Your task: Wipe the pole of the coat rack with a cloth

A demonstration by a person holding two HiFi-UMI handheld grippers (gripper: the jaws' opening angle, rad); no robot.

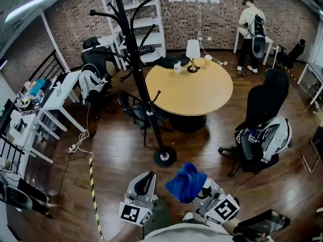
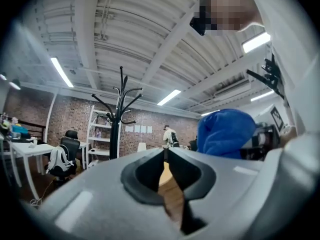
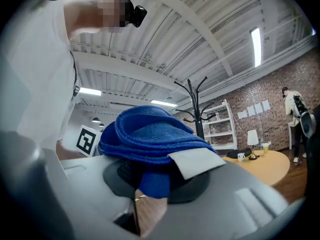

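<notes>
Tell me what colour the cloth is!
Blue cloth, clearest in the right gripper view.

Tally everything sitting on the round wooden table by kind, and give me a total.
Lamp: 1
Cups: 2, a white mug and a pale cup
Black bundle, too small to identify: 1
Total: 4

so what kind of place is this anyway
Most likely an office or shared workroom, loft style: a brick wall, a round wooden table with a black office chair beside it, a white desk and a white shelf unit.
</notes>
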